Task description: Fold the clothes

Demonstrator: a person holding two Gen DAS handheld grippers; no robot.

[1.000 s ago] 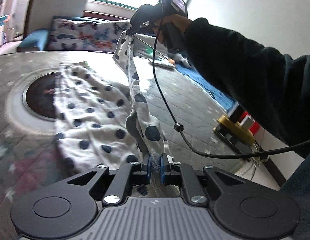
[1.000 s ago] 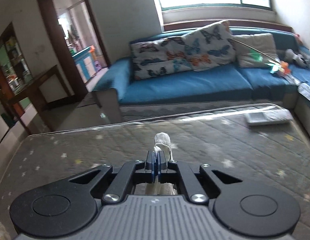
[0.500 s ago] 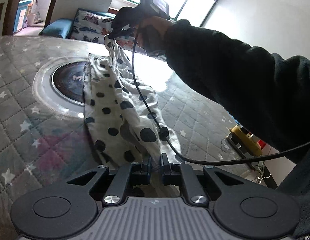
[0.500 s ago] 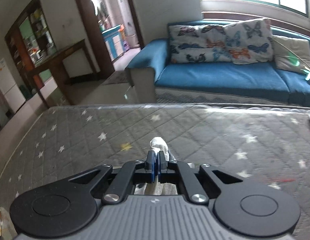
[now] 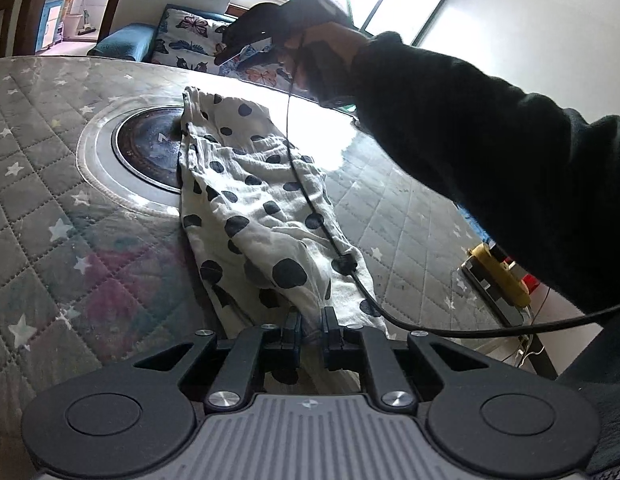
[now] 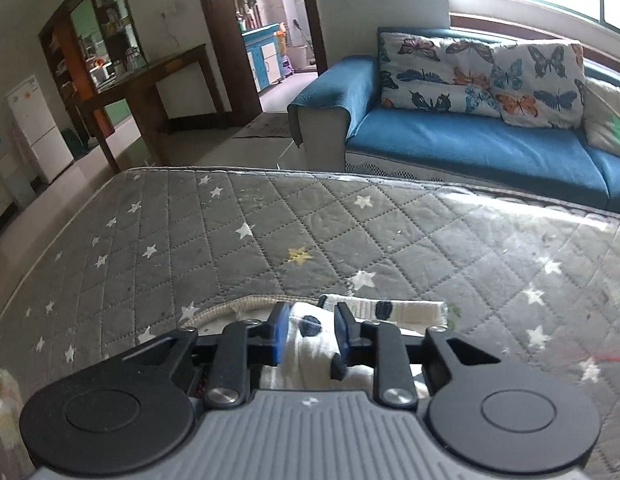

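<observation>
A white garment with dark polka dots [image 5: 253,208] lies folded lengthwise on the grey quilted mattress [image 5: 49,208]. My left gripper [image 5: 310,320] is at its near end, jaws parted with cloth between them. My right gripper [image 5: 237,46] is held in the air above the garment's far end. In the right wrist view the right gripper [image 6: 310,328] is open over the garment's far edge [image 6: 406,312], which lies flat on the mattress [image 6: 269,232].
A round dark emblem [image 5: 147,148] on the mattress lies partly under the garment. The right gripper's black cable [image 5: 305,200] trails across the cloth. A blue sofa [image 6: 470,140] with butterfly cushions stands beyond the mattress. A yellow object [image 5: 502,276] sits by the right edge.
Both grippers lowered the stretched garment onto the mattress and opened. The right gripper let go of the far end and rose; the cloth now lies flat.
</observation>
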